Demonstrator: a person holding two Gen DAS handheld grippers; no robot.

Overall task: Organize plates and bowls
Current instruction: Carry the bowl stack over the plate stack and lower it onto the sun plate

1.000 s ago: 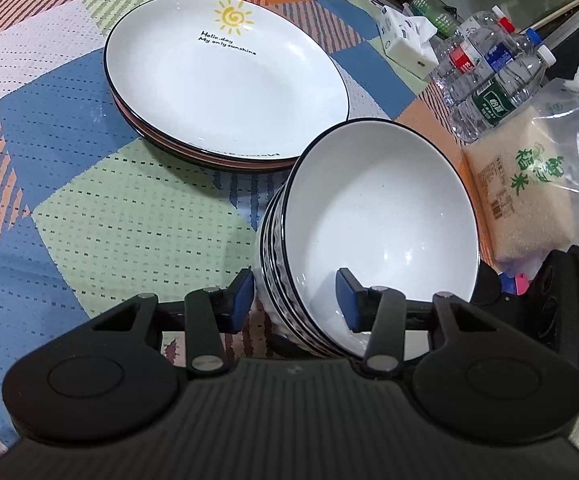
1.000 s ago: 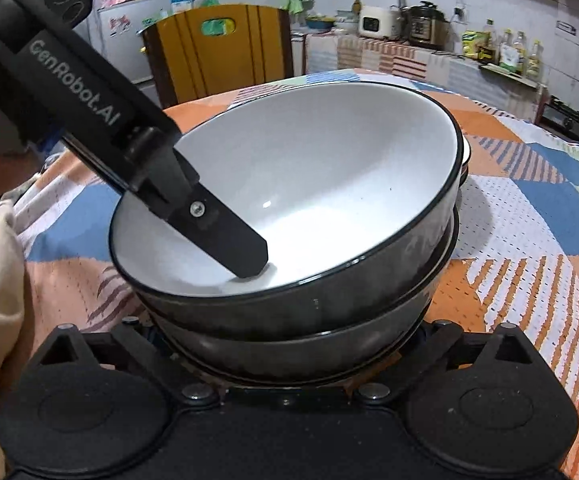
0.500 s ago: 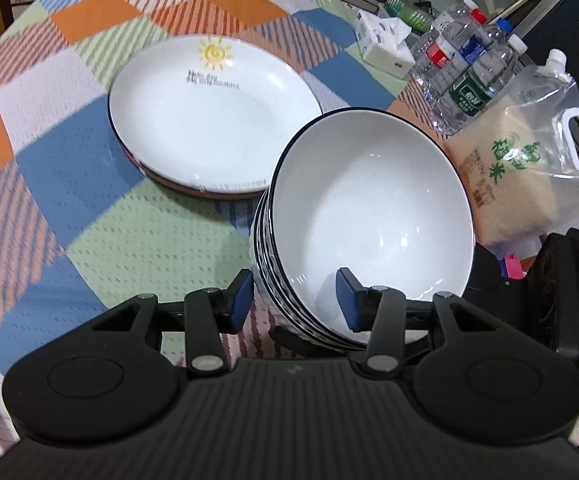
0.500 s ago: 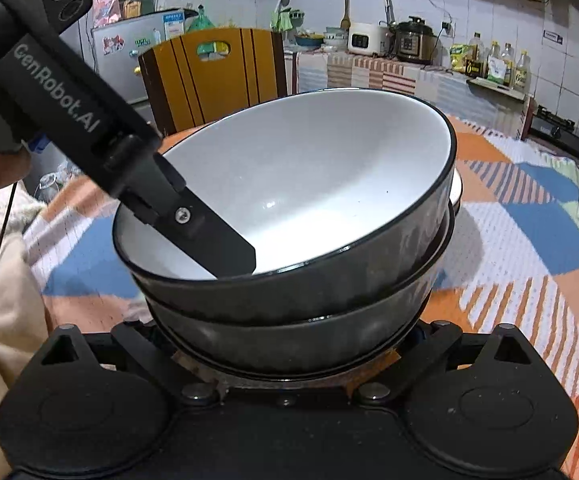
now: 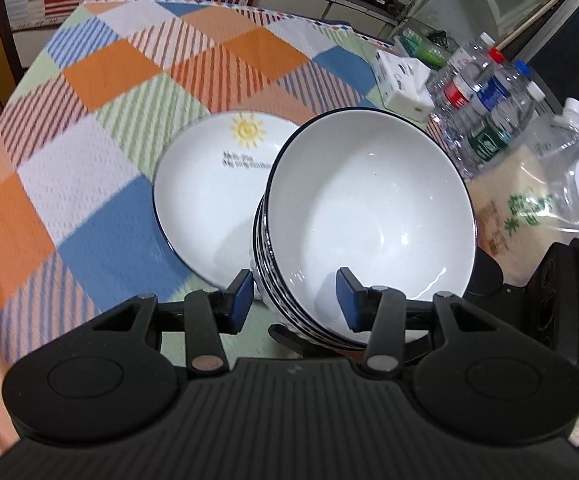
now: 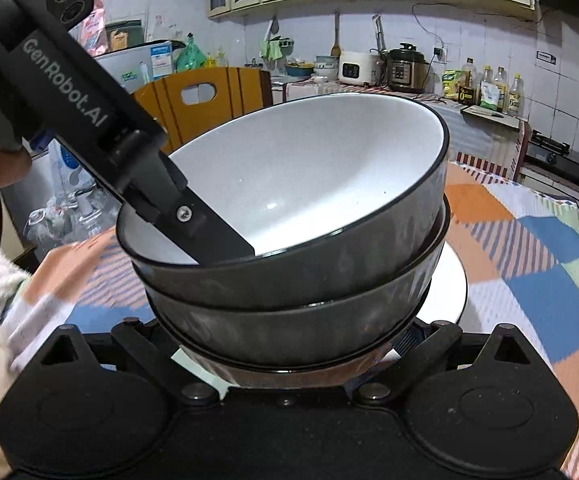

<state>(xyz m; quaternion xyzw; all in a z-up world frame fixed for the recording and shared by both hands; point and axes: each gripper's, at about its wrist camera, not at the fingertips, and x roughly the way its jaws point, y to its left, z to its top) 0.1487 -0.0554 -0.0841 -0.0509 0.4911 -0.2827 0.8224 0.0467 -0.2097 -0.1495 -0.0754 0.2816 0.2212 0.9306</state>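
A stack of white bowls [image 5: 369, 208] with black rims and dark ribbed outsides hangs tilted above the table. My left gripper [image 5: 293, 302] is shut on its near wall, one blue pad outside and one inside the top bowl. In the right wrist view the same bowls [image 6: 309, 184] fill the frame, and the left gripper's finger [image 6: 209, 236] reaches down into the top one. My right gripper [image 6: 287, 344] clasps the base of the bottom bowl, its fingertips mostly hidden beneath it. A stack of white plates [image 5: 209, 200] with a sun print lies on the cloth, partly behind the bowls.
The round table [image 5: 89, 120] carries a checked cloth. At its right edge stand a white tissue box [image 5: 403, 84], several water bottles [image 5: 485, 112] and a clear bag of rice [image 5: 529, 208]. A yellow chair [image 6: 205, 104] stands beyond the table.
Both grippers have risen with the bowl stack between them. The table and plates look farther below, and the bowls now overlap the plates' right side.
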